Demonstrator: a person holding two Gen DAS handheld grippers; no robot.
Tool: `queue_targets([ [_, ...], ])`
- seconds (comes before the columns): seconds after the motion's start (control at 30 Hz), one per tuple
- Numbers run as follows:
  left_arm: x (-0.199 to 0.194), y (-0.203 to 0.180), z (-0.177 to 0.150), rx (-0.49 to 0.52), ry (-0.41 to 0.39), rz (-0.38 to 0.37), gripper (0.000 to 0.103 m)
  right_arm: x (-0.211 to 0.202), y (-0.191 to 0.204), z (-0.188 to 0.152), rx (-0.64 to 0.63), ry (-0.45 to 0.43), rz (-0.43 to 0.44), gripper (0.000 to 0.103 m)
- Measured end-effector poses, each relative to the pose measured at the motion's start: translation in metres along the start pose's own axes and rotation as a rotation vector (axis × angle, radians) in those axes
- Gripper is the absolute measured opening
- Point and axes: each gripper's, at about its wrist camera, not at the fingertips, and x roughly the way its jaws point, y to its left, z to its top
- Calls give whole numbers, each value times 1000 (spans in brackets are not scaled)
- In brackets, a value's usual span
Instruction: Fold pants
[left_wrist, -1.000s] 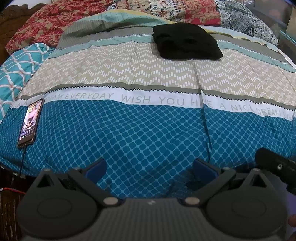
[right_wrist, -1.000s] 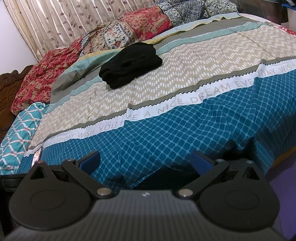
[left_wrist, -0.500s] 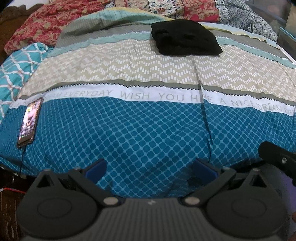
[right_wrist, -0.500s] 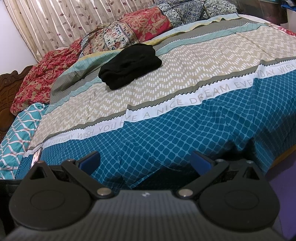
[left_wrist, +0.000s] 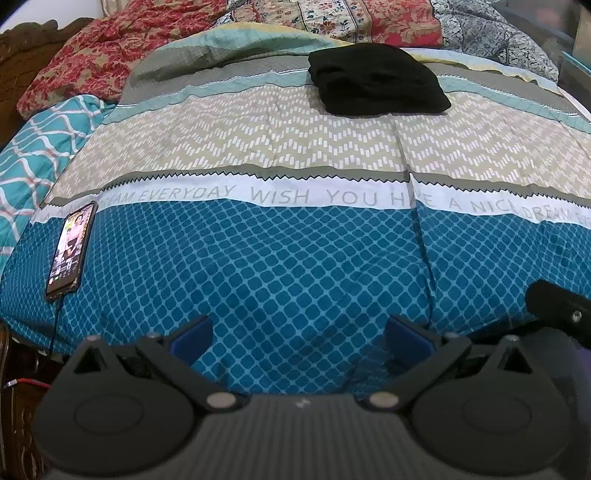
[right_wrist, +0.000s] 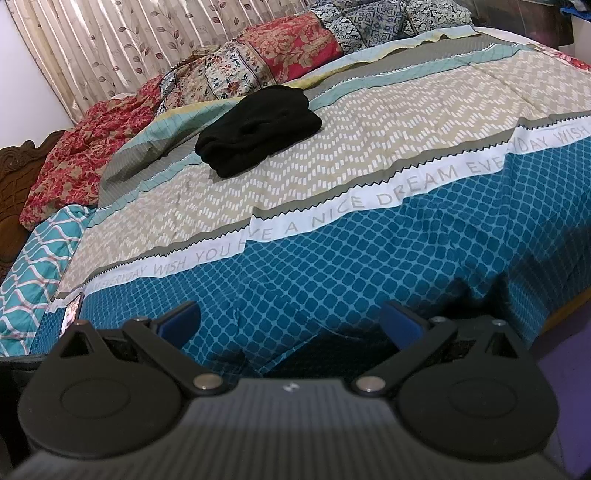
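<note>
Left wrist: black pants (left_wrist: 376, 79) folded on bedspread (left_wrist: 295, 251) | both grippers empty

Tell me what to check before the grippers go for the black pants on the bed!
1. Left gripper open: ok.
2. Right gripper open: ok.
3. Both grippers empty: ok.
4. Pants in view, nothing on top: ok.
5. Pants within reach: not ok, they lie far back on the bed, near the pillows.
6. Phone and its cable clear of the path: ok, they sit at the left edge.
</note>
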Motion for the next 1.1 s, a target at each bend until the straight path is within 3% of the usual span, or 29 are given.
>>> queue_targets([
  [1.1, 5, 0, -6, 7, 9, 27, 103, 2, -2, -3, 6, 5, -2, 103],
])
